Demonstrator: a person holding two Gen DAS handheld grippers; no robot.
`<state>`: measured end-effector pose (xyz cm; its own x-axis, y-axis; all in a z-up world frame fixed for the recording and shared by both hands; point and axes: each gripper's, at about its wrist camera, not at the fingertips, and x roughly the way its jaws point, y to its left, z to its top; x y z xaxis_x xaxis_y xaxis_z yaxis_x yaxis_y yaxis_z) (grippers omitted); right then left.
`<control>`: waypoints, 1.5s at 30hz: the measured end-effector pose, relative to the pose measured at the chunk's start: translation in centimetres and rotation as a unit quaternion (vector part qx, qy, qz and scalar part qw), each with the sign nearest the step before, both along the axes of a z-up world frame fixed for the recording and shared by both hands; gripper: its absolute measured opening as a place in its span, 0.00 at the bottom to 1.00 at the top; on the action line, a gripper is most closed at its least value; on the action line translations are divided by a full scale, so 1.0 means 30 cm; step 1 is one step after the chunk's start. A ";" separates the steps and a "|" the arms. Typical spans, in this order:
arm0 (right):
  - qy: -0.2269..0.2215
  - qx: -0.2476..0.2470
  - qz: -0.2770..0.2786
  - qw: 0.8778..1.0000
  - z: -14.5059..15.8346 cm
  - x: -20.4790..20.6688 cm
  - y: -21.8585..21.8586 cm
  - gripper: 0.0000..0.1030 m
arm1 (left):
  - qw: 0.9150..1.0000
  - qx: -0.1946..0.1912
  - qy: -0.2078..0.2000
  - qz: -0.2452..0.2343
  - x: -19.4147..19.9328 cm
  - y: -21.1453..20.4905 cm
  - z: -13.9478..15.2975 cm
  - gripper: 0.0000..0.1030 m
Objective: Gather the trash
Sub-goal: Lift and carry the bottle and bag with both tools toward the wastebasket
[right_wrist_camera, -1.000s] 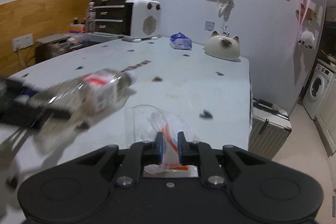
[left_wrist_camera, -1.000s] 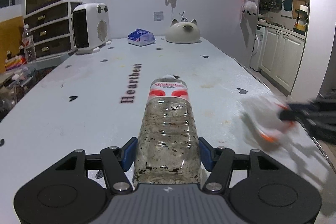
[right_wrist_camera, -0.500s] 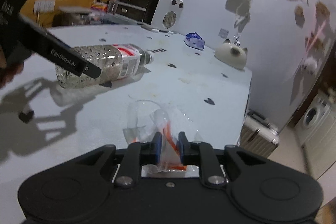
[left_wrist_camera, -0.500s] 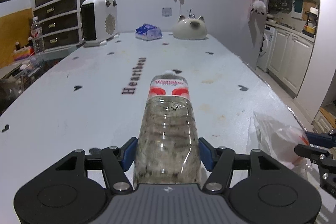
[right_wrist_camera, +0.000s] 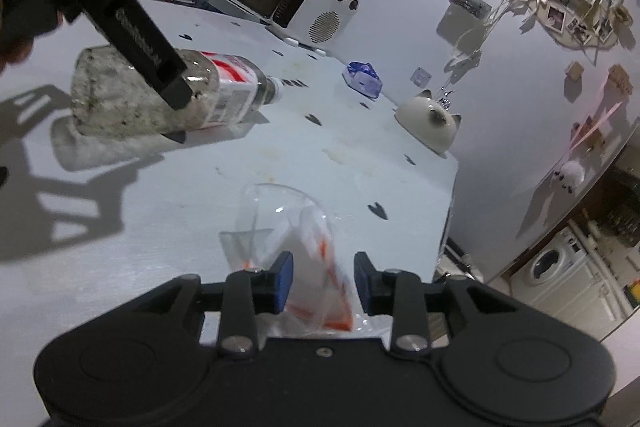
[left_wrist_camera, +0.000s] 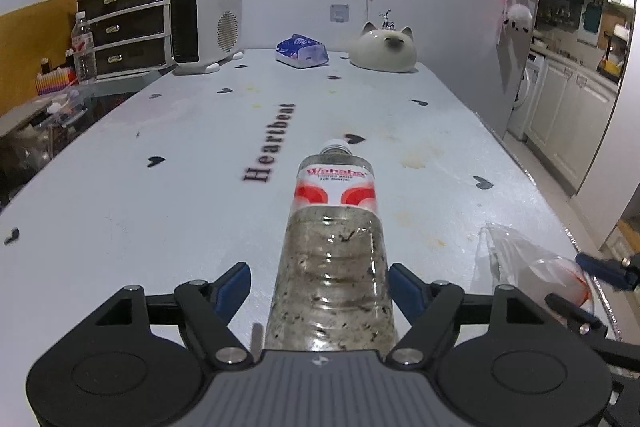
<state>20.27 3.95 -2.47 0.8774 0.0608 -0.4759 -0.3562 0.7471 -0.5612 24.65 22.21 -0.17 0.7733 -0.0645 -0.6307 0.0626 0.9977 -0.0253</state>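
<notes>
table (left_wrist_camera: 160, 211): white, black hearts, "Heartbeat" lettering | heater (left_wrist_camera: 207, 25): white, far left on table | tissue pack (left_wrist_camera: 301, 51): blue, far centre | cat-shaped ornament (left_wrist_camera: 383, 45): far right of pack | drawer unit (left_wrist_camera: 128, 29): left of heater | washing machine (right_wrist_camera: 550, 267): right, beyond table

A long white table (left_wrist_camera: 168, 211) printed with small black hearts and the word "Heartbeat" (left_wrist_camera: 272, 143) carries everything. A plastic bottle (left_wrist_camera: 334, 251) with a red and white label lies on its side beside the word, cap pointing to the far end. A clear bag (left_wrist_camera: 520, 263) lies near the table's right edge, right of the bottle. Far beyond the bottle sit a white heater (left_wrist_camera: 208, 25), a blue packet (left_wrist_camera: 302, 51) and a cat-shaped ornament (left_wrist_camera: 384, 47).
</notes>
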 end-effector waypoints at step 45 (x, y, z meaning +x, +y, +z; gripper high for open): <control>0.000 0.233 -0.020 0.972 0.211 -0.201 -0.327 0.13 | 0.993 -0.019 -0.115 0.001 -0.433 -0.245 0.137 0.58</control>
